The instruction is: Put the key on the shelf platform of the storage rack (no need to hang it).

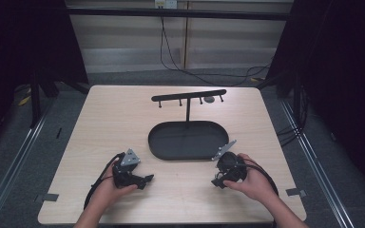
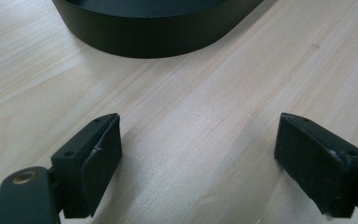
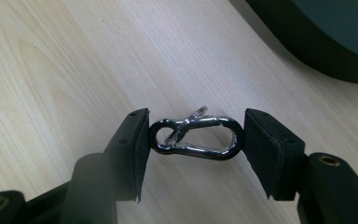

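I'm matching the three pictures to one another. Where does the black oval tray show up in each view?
High view: black oval tray at table centre, below the hook rack.
Left gripper view: tray wall along the top edge.
Right gripper view: tray in the top right corner.
Shared landmark: the light wooden table.

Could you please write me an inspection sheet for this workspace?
Surface: light wooden table, tape tabs at its near corners.
Job's things: metal snap hook, clamped end to end; black oval tray, nothing seen inside; hook rack rising behind it, a small round thing hanging from it.
Clutter: nothing seen.
Grippers: left gripper open over bare wood; right gripper shut on the snap hook.
Cables: one trails from each gripper; more lie on the floor behind the table.
Surroundings: grey floor, pale back wall, dark curtains on both sides.
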A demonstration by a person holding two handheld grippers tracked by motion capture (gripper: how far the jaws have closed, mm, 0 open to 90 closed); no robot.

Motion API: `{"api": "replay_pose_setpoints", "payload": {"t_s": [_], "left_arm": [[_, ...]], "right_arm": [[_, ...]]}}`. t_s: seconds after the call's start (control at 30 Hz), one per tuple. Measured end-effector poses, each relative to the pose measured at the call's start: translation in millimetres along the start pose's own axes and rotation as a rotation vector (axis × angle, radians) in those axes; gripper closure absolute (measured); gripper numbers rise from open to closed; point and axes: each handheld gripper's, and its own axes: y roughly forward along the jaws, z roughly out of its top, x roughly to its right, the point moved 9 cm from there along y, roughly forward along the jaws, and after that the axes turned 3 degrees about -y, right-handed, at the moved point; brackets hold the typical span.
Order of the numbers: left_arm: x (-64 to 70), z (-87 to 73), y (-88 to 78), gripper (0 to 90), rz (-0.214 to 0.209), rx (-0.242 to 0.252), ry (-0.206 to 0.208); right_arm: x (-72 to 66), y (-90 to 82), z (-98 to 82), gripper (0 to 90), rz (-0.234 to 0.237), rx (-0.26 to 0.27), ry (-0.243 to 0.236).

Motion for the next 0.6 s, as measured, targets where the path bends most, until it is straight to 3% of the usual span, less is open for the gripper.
{"api": "replay_pose_setpoints", "payload": {"t_s": [0.6], "left_arm": [[0.0, 0.2, 0.1, 14.6, 0.000, 0.002, 0.001]], "right_arm": [[10.9, -16.1, 14.2, 42.5, -0.007, 0.008, 0.005]]}}
